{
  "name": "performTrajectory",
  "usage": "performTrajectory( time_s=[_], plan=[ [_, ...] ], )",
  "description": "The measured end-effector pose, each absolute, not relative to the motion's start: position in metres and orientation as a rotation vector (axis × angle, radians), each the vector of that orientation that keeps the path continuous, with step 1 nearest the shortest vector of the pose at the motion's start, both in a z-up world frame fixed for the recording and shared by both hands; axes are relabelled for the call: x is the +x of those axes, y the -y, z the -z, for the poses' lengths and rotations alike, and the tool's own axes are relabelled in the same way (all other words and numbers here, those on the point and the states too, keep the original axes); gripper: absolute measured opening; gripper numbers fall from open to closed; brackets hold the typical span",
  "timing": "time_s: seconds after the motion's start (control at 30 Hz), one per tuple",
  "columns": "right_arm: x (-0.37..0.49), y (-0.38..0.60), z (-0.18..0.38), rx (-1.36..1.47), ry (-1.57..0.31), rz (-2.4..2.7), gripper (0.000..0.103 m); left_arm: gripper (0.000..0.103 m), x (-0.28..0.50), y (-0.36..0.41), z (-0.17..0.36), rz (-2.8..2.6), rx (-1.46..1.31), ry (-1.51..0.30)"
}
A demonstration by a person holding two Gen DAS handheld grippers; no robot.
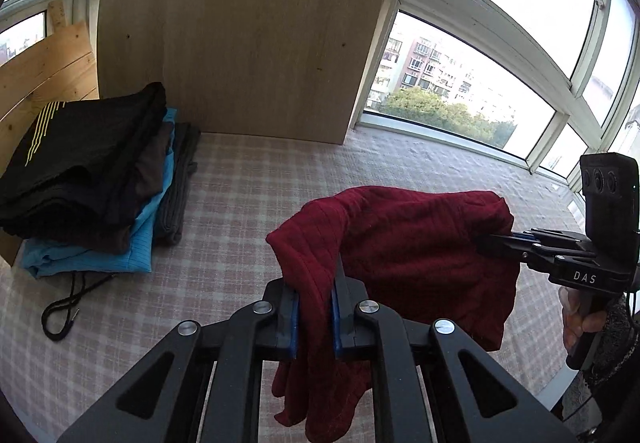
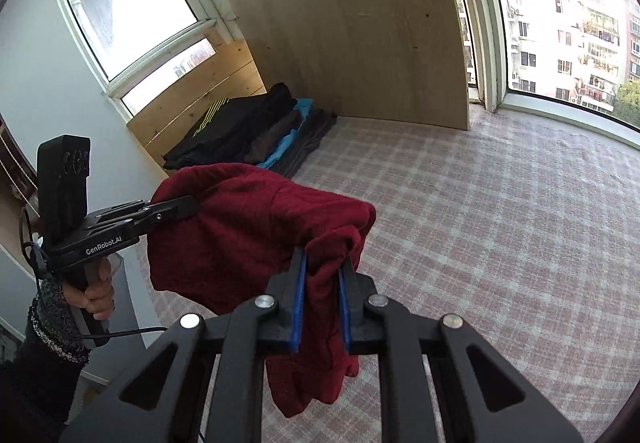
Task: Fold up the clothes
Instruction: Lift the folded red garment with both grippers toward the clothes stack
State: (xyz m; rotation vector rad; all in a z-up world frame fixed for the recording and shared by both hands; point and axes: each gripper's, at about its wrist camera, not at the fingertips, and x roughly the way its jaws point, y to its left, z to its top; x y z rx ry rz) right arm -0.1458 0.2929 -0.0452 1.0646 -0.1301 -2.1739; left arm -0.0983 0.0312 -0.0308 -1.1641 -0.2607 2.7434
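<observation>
A pink-and-white checked cloth (image 1: pixel 248 203) covers the table, and a tall light wooden board (image 1: pixel 248 35) stands upright at its far edge. Against that board's lower left corner sits a stack of folded clothes (image 1: pixel 92 179): a black piece with yellow stripes on top, brown and bright blue layers beneath, and a grey piece beside the board's foot. A black cord (image 1: pixel 64 303) lies loose on the cloth just in front of the stack.

Well in front of the board, a dark red knit garment (image 1: pixel 404 243) hangs in the air above the cloth, stretched between the two tools. The left tongs (image 1: pixel 315 307) are closed onto one bunched end of it, blue pads pressing the fabric, with folds drooping below. The right tongs (image 2: pixel 322 295) grip the other end the same way. A hand (image 2: pixel 98 293) holds the left tool's handle.
</observation>
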Motion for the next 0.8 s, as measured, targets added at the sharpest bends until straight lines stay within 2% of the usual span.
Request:
performTrajectory(
  time_s=[0.2,0.37,0.5,0.8],
  plan=[
    [-0.143,-0.234,0.023,1.017,0.103,2.115,0.009,0.010,-0.067,0.023,0.010,-2.831,-1.163,0.270],
    [-0.143,-0.170,0.006,0.967,0.102,2.133,0.008,0.010,-0.073,0.078,-0.001,-2.848,-1.141,0.185],
    [-0.152,-0.117,-0.008,0.928,0.085,2.166,0.008,0.010,-0.095,0.122,-0.021,-2.852,-1.101,0.055],
    [-0.222,-0.016,-0.040,0.874,0.082,2.232,0.008,0.010,-0.169,0.229,-0.056,-2.872,-1.050,0.007]
  ],
)
